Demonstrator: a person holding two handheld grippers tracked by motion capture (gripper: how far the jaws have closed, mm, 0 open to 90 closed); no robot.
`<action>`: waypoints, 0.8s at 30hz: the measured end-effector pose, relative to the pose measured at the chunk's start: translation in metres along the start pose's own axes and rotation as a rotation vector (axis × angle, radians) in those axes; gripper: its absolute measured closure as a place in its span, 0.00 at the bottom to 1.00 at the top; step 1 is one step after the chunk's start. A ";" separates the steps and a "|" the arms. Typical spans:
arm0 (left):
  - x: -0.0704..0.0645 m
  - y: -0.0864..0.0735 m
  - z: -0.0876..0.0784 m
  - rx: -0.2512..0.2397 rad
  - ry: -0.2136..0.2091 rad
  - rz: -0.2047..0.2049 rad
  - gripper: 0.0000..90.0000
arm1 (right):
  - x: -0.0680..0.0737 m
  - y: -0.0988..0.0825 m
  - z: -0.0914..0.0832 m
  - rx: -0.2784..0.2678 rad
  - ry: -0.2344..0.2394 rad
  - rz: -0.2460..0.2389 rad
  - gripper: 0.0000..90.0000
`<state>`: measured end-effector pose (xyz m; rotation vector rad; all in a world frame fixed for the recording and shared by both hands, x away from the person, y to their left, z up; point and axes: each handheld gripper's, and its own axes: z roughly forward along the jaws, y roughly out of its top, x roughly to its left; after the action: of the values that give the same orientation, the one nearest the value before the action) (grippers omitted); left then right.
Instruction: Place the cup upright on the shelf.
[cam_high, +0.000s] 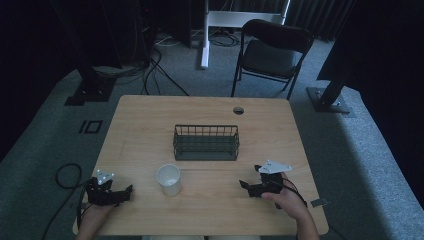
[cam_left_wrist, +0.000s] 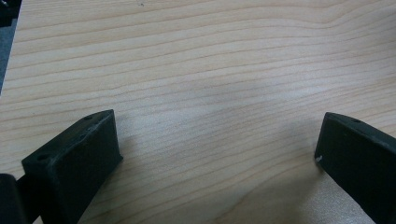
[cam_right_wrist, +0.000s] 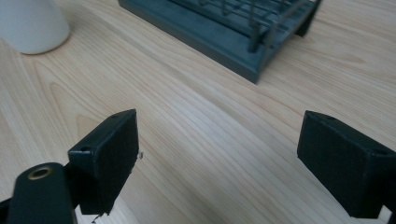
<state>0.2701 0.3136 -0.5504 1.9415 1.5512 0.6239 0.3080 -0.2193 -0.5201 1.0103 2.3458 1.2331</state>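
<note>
Both tools rest low over the near edge of the desk (cam_high: 150, 115), apart from everything on it. The left hand-held gripper (cam_high: 125, 192) is released, its jaws spread wide over bare wood, and the right hand-held gripper (cam_high: 245, 186) is released too, jaws equally wide. The cup (cam_high: 169, 179) stands upright between them, nearer the left one, just in front of the basket (cam_high: 206, 142), which sits mid-desk and looks empty.

The likely step is a reach for the cup, probably to set it in the basket. To do it well, I would come in level from the side, keep the jaws fully spread until the cup wall sits between them, and close around the middle of the body rather than the rim, since a light cup tips easily if nudged. From the right gripper view the cup (cam_right_wrist: 30, 23) lies up and to the left, so that tool would need to turn toward it first.
</note>
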 end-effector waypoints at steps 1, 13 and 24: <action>0.000 0.000 0.000 0.000 0.000 0.000 0.00 | 0.001 0.001 0.001 0.000 0.004 -0.005 0.14; 0.000 0.000 0.000 0.000 0.000 0.000 0.00 | 0.023 0.015 0.016 -0.005 0.073 -0.059 0.14; 0.000 0.000 0.000 0.000 0.000 0.000 0.00 | 0.042 0.025 0.030 -0.016 0.130 -0.086 0.14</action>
<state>0.2701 0.3136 -0.5504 1.9410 1.5514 0.6235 0.3062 -0.1620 -0.5148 0.8385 2.4446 1.3181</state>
